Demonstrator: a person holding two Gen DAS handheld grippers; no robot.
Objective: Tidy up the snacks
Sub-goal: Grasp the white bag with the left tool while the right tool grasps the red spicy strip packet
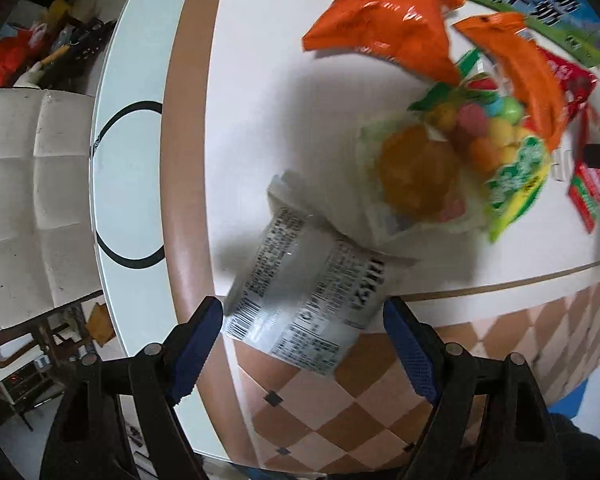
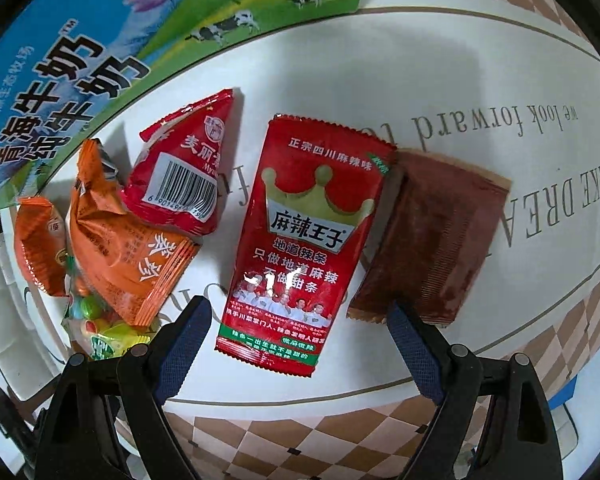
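Observation:
In the left wrist view my left gripper (image 1: 303, 305) points down over a clear packet with a printed silver label (image 1: 300, 280). The packet lies between the open blue pads (image 1: 198, 344), which stand close to its two sides. Beyond it lie a wrapped bun (image 1: 416, 172), a bag of coloured candy (image 1: 496, 136) and two orange packets (image 1: 380, 20). In the right wrist view my right gripper (image 2: 296, 307) hangs open over a red crown-printed snack packet (image 2: 300, 240), with a gap at each pad. A brown packet (image 2: 432, 232) lies under the right fingertip.
A milk carton (image 2: 100, 40) stands behind the pile. A red triangular packet (image 2: 188, 172), orange packets (image 2: 128, 248) and the candy bag (image 2: 100, 320) lie to the left. The white mat (image 2: 440, 80) has a checkered border. A white chair (image 1: 20, 200) stands past the table edge.

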